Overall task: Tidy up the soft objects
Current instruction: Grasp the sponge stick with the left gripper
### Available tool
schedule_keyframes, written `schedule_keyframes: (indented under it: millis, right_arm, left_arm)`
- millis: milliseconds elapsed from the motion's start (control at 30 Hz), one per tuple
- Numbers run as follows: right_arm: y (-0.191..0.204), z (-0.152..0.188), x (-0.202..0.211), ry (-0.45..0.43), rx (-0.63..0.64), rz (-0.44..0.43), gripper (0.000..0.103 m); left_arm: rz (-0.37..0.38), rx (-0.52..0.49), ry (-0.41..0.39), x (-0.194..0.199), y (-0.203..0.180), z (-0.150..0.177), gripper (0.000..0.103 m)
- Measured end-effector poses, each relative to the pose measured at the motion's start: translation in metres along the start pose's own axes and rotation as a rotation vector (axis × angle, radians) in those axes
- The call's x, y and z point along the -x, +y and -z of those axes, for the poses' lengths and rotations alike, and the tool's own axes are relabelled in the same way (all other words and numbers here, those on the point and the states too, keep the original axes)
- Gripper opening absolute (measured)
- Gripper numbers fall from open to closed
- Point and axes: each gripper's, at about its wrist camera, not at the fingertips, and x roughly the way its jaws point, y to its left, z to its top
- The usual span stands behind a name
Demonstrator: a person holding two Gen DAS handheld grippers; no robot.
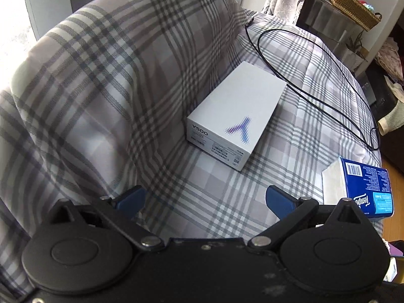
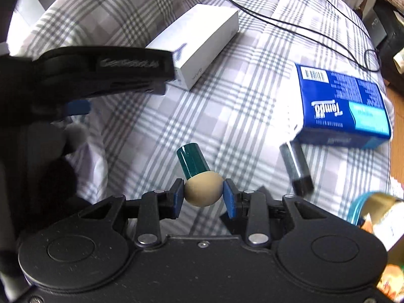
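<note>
My right gripper (image 2: 204, 194) is shut on a beige ball-shaped soft piece (image 2: 203, 188) with a dark green cylinder (image 2: 192, 161) on top, held just above the plaid bedding (image 2: 240, 80). My left gripper (image 1: 205, 200) is open and empty over the bedding, near a plaid pillow (image 1: 101, 70). It also shows at the left of the right wrist view (image 2: 106, 73). A blue tissue pack (image 2: 343, 106) lies at the right and also shows in the left wrist view (image 1: 363, 186).
A white phone box (image 1: 234, 118) lies on the bed and also shows in the right wrist view (image 2: 202, 43). A black cable (image 1: 315, 75) loops behind it. A grey cylinder (image 2: 296, 169) lies near the tissue pack. A wicker basket (image 1: 353, 5) stands at the far right. A gold package (image 2: 378, 214) sits at the bed's right edge.
</note>
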Motion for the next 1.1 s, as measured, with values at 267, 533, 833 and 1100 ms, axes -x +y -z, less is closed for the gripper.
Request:
schedule_keyframes:
  millis: [267,533,833,1100]
  right_arm:
    - [-0.009,-0.015,-0.033,0.049,0.188,0.038,0.038]
    - [-0.043,-0.012,-0.021,0.010,0.085,0.065,0.040]
    - [-0.094,0.010,0.008,-0.021,-0.106,0.062,0.040]
    - [-0.129,0.018,0.014,-0.029,-0.317,0.094,0.040]
  left_arm:
    - [0.018,-0.062,0.032,-0.009,-0.001,-0.004,0.102]
    - [0.059,-0.180,0.089,-0.023,-0.024,0.005,0.102]
    - [0.203,-0.359,0.118,-0.030,-0.065,0.026,0.102]
    - [0.263,-0.492,0.163,-0.043,-0.098,0.042,0.102]
